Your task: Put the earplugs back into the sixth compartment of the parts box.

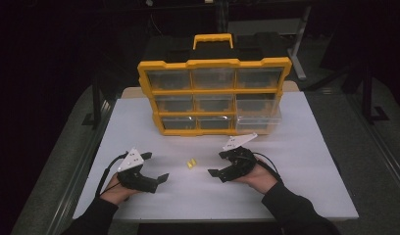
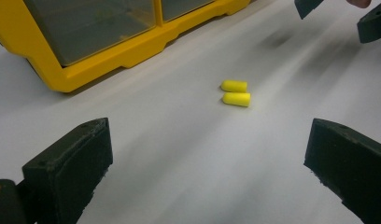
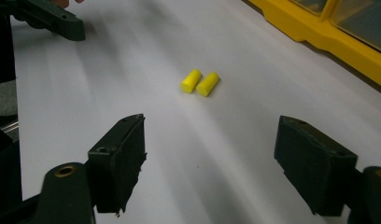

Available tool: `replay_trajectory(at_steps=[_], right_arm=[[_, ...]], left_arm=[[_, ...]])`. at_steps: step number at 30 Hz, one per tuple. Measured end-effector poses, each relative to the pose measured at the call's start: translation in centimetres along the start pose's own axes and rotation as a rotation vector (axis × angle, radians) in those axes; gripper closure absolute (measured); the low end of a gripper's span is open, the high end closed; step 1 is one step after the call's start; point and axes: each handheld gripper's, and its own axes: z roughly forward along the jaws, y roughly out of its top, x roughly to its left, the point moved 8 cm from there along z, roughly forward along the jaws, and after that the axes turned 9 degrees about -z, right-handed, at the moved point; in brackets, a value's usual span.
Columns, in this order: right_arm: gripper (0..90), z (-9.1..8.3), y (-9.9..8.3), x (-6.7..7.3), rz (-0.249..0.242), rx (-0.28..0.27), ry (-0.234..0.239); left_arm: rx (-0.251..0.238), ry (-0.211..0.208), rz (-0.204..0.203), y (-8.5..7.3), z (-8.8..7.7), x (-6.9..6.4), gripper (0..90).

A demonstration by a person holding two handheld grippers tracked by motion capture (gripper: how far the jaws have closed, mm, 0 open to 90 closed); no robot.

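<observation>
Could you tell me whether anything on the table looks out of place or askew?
Slightly: the bottom-right drawer of the yellow organizer sticks out past the other drawers. Two yellow earplugs lie loose, side by side, on the white table, apart from the organizer.

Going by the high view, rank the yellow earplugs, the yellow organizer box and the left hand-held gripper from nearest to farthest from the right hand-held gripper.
From the right hand-held gripper:
1. Yellow earplugs, on the table just to its left.
2. Left hand-held gripper, farther left, beyond the earplugs.
3. Yellow organizer box, standing at the table's back; close to the second, but its bulk lies farther.
</observation>
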Motion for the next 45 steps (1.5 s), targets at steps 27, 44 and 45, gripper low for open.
replay_trajectory(at_steps=[27, 44, 45], right_arm=[[38.3, 3.5, 3.4, -0.4, -0.005, 0.031, 0.024], [47.7, 6.0, 4.2, -1.2, 0.004, 0.065, 0.057], [48.4, 6.2, 4.2, -1.2, 0.011, 0.066, 0.060]], left_arm=[[0.013, -0.013, -0.005, -0.2, 0.1, -0.1, 0.3], [0.016, 0.000, -0.014, -0.2, 0.1, 0.1, 0.3], [0.016, 0.001, -0.014, -0.2, 0.1, 0.1, 0.3]])
